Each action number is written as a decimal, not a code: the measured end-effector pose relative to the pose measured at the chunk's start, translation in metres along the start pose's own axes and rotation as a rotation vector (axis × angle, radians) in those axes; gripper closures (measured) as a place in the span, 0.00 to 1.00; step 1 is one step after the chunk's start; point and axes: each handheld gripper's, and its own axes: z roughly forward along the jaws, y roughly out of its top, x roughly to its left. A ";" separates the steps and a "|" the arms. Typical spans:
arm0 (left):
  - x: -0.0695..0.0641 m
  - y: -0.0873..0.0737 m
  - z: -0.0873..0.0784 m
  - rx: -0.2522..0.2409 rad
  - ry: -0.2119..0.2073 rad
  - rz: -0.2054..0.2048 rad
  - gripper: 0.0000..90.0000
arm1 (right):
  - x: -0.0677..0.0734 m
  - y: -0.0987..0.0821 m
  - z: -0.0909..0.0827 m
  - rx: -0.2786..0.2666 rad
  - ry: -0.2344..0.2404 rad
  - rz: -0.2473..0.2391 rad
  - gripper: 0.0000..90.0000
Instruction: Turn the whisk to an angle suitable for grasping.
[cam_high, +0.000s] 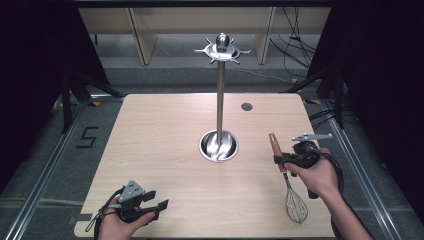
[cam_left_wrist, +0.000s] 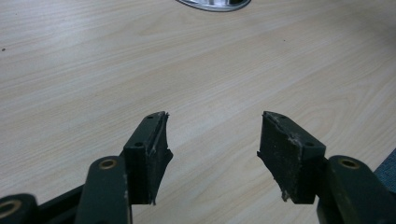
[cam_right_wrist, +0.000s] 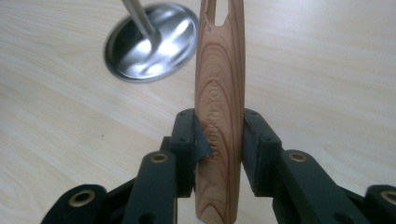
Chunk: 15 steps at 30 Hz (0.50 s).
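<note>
A whisk (cam_high: 292, 192) with a wooden handle (cam_right_wrist: 219, 107) and a wire head lies along the table's right side in the high view. My right gripper (cam_high: 281, 160) is shut on that handle; in the right gripper view both pads (cam_right_wrist: 192, 140) press its sides and a hanging slot shows at the handle's far end. A steel utensil stand (cam_high: 219, 90) rises from a round base (cam_right_wrist: 152, 42) at the table's middle, with hooks around its top. My left gripper (cam_high: 156, 203) rests near the front left edge, jaws wide apart over bare wood (cam_left_wrist: 212, 140).
The light wooden table (cam_high: 165, 130) has a dark round grommet (cam_high: 246, 106) near its far right. Black curtains flank both sides, and cables lie on the floor at the back right. The stand's base (cam_left_wrist: 215, 3) shows at the top of the left gripper view.
</note>
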 end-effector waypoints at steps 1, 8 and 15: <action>0.000 0.000 0.000 -0.002 -0.002 0.006 0.46 | 0.000 -0.003 -0.004 -0.023 0.004 -0.013 0.77; -0.001 0.000 0.001 -0.014 -0.005 -0.012 0.46 | 0.001 -0.020 -0.025 -0.224 0.037 -0.184 0.77; -0.001 0.000 0.001 -0.023 0.000 -0.029 0.46 | 0.006 -0.017 -0.038 -0.330 0.031 -0.256 0.77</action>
